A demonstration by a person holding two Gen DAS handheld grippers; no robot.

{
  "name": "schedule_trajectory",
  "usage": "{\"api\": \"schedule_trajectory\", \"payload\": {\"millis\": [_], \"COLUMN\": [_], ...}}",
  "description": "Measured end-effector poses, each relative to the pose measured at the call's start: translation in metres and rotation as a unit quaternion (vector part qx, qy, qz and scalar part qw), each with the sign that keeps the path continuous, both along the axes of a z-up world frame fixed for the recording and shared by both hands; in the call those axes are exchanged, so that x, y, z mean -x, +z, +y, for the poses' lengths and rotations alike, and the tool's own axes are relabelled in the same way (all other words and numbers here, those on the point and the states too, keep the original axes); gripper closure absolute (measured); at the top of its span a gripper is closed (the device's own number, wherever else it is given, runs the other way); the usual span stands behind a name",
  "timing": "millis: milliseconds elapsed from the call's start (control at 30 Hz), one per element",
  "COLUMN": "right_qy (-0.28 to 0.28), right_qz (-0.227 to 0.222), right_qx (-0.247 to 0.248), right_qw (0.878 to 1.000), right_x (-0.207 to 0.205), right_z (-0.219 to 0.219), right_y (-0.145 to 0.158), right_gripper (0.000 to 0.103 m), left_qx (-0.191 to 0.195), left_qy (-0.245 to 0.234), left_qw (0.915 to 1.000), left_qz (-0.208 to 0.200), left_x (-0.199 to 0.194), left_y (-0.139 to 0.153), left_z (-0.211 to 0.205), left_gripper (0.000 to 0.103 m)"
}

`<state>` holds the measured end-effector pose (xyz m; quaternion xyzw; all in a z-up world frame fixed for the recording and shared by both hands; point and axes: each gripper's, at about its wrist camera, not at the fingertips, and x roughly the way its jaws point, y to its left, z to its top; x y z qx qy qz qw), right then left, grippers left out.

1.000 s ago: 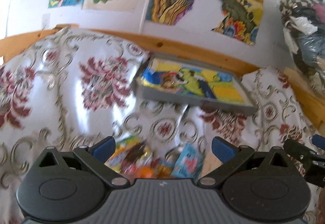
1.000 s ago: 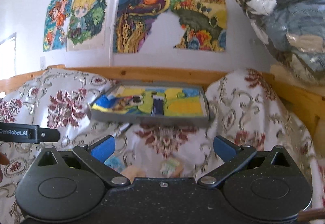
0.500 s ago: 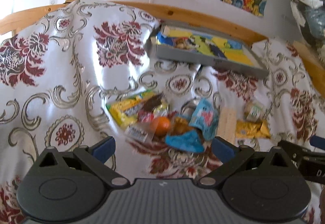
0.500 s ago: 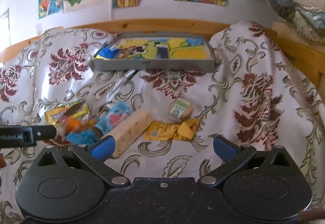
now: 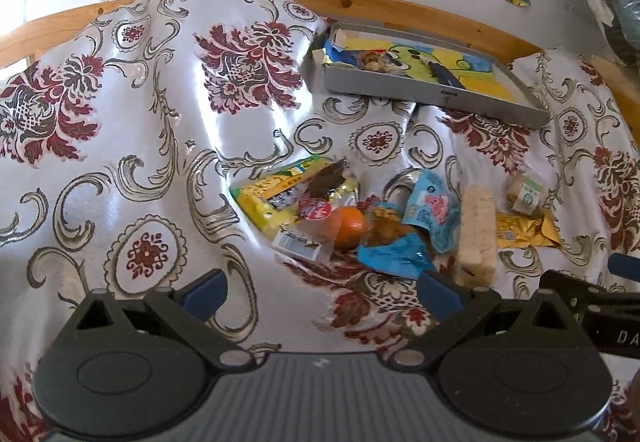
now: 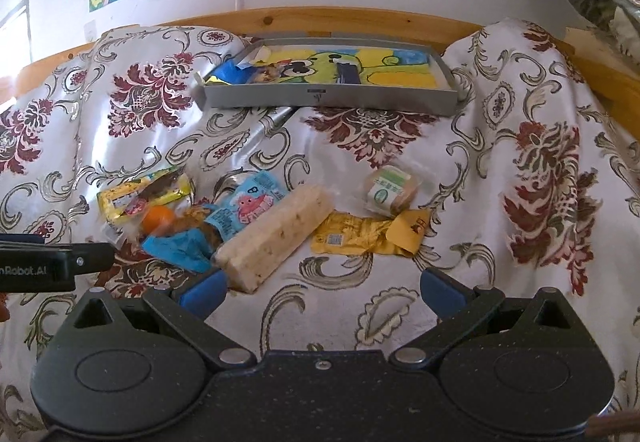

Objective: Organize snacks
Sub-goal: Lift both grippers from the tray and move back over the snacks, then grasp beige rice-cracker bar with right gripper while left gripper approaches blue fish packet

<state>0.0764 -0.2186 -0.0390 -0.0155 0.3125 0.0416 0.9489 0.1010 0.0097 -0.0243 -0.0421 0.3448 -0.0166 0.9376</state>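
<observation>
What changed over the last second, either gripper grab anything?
No grab. Both grippers tipped down from the wall posters toward the cloth: the snack pile now sits in full view ahead of the left gripper and the right gripper. Both stayed open and empty. Snacks and the grey tray did not move.

White lettering "nRobot.AI" reads on the left hand-held gripper (image 6: 38,268) body, cut off at frame edge. Snack wrapper print is too small to read.
</observation>
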Motion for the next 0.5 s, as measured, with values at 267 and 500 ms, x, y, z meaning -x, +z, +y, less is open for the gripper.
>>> {"api": "schedule_trajectory", "payload": {"millis": [267,500], "right_qy": [0.015,0.031], "right_qz": [0.005,-0.007], "right_qx": [0.003,0.021], "right_qw": [1.000,0.999], "right_x": [-0.016,-0.041], "right_z": [0.013,0.036], "right_y": [-0.008,-0.015], "right_gripper": [0.001,0.001], "left_qx": [-0.026,-0.040], "left_qy": [-0.014,-0.013], "left_qw": [0.9996,0.9991], "left_qz": [0.002,0.006], "left_x": [-0.013,-0.025], "left_y": [-0.001,-0.005], "left_z": [0.007,0.017], "left_gripper": [0.001,0.001]}}
